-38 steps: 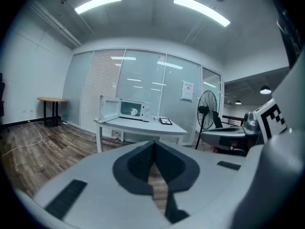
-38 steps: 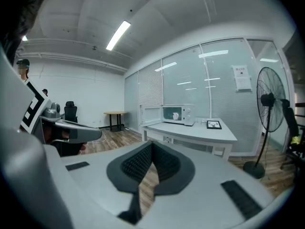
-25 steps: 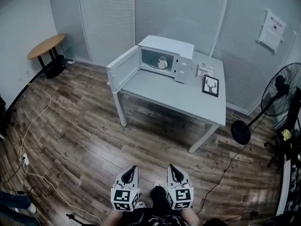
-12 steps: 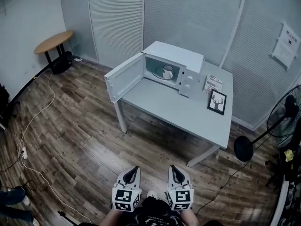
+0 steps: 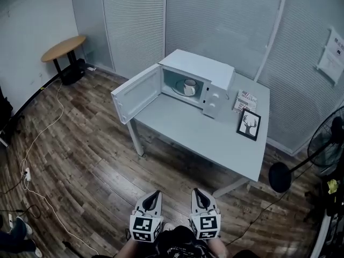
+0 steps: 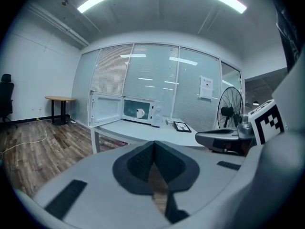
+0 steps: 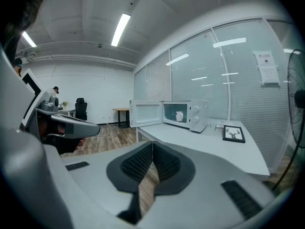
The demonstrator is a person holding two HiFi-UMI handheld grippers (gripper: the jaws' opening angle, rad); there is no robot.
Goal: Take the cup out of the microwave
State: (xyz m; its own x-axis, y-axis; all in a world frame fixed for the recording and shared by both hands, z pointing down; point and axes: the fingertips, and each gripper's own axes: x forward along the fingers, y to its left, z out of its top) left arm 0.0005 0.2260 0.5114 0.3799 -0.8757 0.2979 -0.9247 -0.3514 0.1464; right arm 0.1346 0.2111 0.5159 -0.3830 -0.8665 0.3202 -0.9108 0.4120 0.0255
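Note:
A white cup [image 5: 190, 87] stands inside a white microwave [image 5: 206, 72] whose door [image 5: 136, 92] hangs open to the left. The microwave sits at the back of a pale table [image 5: 204, 132]. The cup [image 6: 140, 112] and microwave [image 6: 155, 113] show small and far in the left gripper view; the cup [image 7: 179, 116] shows likewise in the right gripper view. My left gripper [image 5: 152, 195] and right gripper [image 5: 199, 194] are held side by side low in the head view, well short of the table. Both are shut with nothing between their jaws.
A framed deer picture [image 5: 249, 124] and a small booklet [image 5: 246, 99] lie on the table right of the microwave. A round wooden side table [image 5: 63, 49] stands at the far left, a standing fan [image 5: 325, 144] at the right. Cables [image 5: 37, 138] trail over the wood floor.
The table and microwave have grown larger and shifted in the head view as I walk closer. Both grippers keep their place side by side, still shut.

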